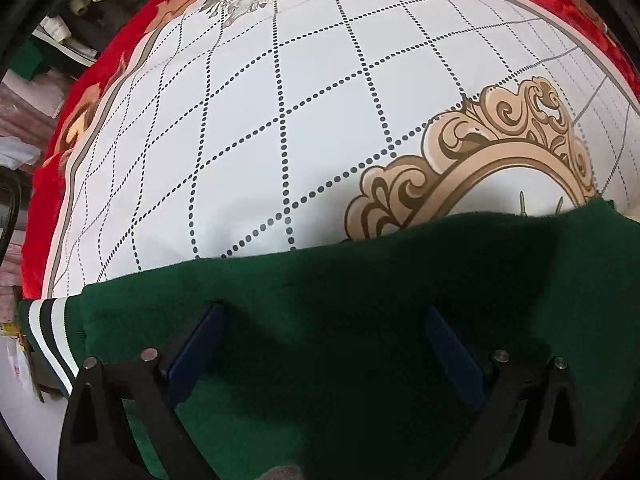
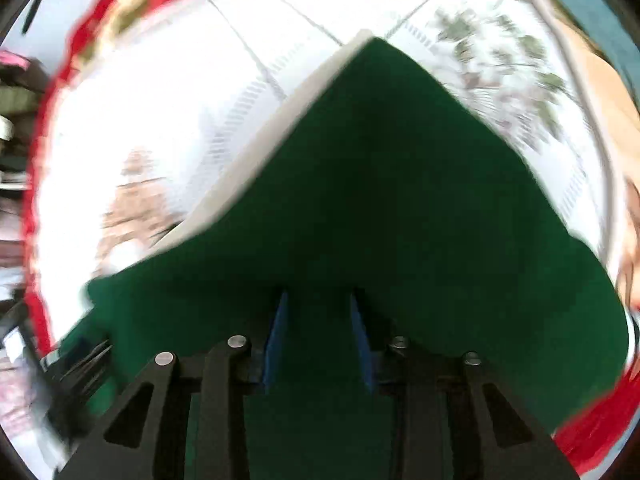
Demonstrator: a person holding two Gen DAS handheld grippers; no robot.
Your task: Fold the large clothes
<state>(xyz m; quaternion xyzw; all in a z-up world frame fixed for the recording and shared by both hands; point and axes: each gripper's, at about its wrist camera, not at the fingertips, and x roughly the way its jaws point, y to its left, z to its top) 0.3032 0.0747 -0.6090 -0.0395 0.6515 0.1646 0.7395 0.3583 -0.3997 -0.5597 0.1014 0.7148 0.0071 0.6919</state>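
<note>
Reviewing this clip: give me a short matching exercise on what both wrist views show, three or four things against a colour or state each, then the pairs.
Column 1:
1. green garment
2. bed cover
3. left claw
4. blanket edge

Column 2:
A. red
B. white with a dotted grid
C. jaws wide apart above the cloth
D. dark green, with a striped cuff

Pairs: 1-D, 2-B, 3-C, 4-A

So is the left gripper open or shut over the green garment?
Open. The left gripper has its blue pads spread wide apart above the green garment, nothing pinched between them.
</note>
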